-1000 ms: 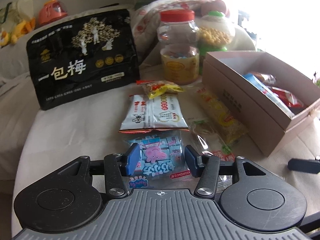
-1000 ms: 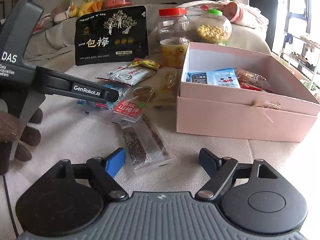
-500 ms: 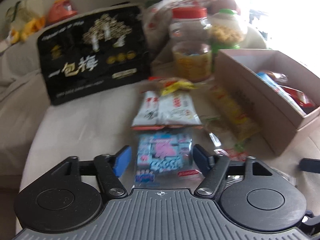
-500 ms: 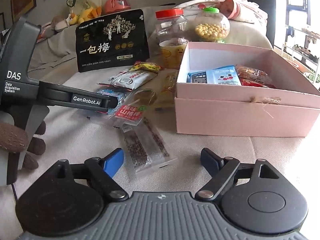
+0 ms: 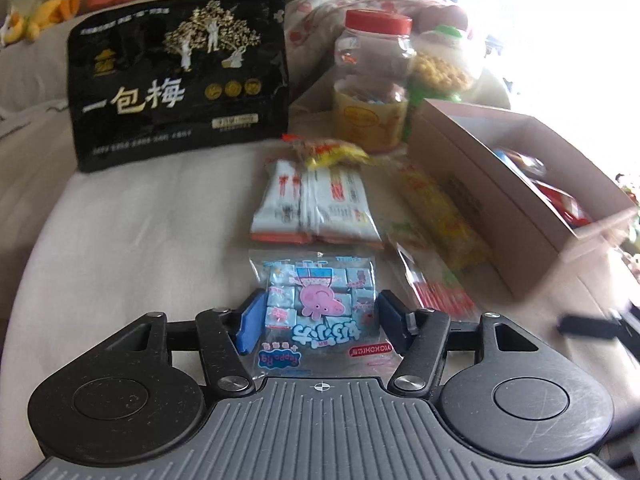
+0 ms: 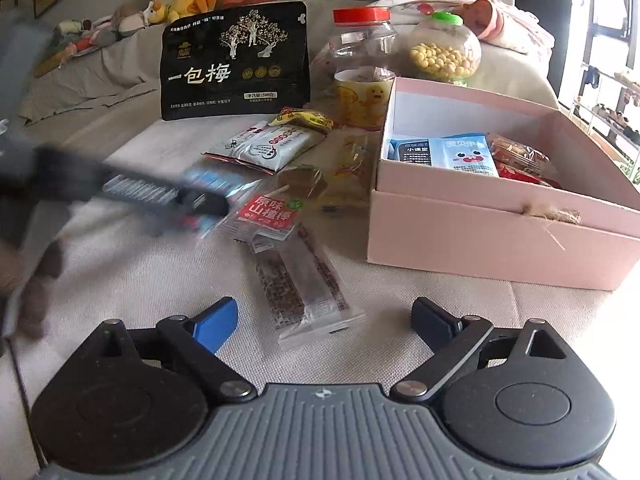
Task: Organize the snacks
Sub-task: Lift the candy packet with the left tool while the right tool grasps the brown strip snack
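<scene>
My left gripper [image 5: 318,318] has its jaws on either side of a blue Peppa Pig candy bag [image 5: 318,306] lying on the beige cloth; the pads are at the bag's edges but I cannot tell if they press it. In the right wrist view the left gripper [image 6: 200,202] appears blurred over that bag. My right gripper [image 6: 322,320] is open and empty, just short of a clear bar packet [image 6: 304,284]. The pink box [image 6: 500,236] holds several snacks. White packets [image 5: 316,204], a red-label packet [image 6: 272,212] and a yellow packet [image 5: 444,216] lie loose.
A big black pouch [image 5: 176,92] stands at the back. A red-lid jar [image 5: 374,80] and a green-lid jar [image 6: 444,52] stand behind the box. Plush toys [image 6: 180,0] lie on the sofa beyond.
The left gripper opened wider half a second ago and has now narrowed again around the Peppa Pig bag. It is moving, blurred in the right view. The right gripper stays still and open.
</scene>
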Motion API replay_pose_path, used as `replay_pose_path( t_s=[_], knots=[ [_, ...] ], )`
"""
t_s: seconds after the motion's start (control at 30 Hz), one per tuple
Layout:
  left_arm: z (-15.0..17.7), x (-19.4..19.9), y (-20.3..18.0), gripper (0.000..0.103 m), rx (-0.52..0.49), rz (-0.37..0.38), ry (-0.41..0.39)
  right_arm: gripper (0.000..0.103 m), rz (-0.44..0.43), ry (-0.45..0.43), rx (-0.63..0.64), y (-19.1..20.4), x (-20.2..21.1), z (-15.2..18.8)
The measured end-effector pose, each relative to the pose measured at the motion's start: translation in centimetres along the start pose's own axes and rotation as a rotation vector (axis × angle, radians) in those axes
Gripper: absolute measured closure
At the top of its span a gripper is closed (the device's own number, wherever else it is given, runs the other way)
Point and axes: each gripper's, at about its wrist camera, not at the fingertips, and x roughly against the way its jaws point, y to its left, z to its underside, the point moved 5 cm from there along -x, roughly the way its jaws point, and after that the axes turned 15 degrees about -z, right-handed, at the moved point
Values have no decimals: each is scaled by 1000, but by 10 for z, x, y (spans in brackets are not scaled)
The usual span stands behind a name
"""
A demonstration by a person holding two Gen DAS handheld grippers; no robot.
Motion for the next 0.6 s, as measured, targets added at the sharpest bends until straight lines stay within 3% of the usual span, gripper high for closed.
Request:
replay_pose_path(
  t_s=[0.17, 0.23, 0.3, 0.37, 0.6],
  knots=[
    [35, 41, 4, 37, -33, 10, 23, 10, 21, 3, 78, 4, -6, -12],
    [45, 54, 7, 37, -31, 23, 36, 16, 15, 7, 103, 6, -11, -16],
    [53, 62, 10, 37, -20, 34, 48, 40, -17, 30, 105, 8, -15, -19],
    [57, 67, 12, 37, 0, 44, 59, 57, -58, 43, 101, 13, -14, -21],
    [64, 71, 10, 37, 28, 38, 46, 61, -95, 68, 119, 28, 5, -3]
  ],
)
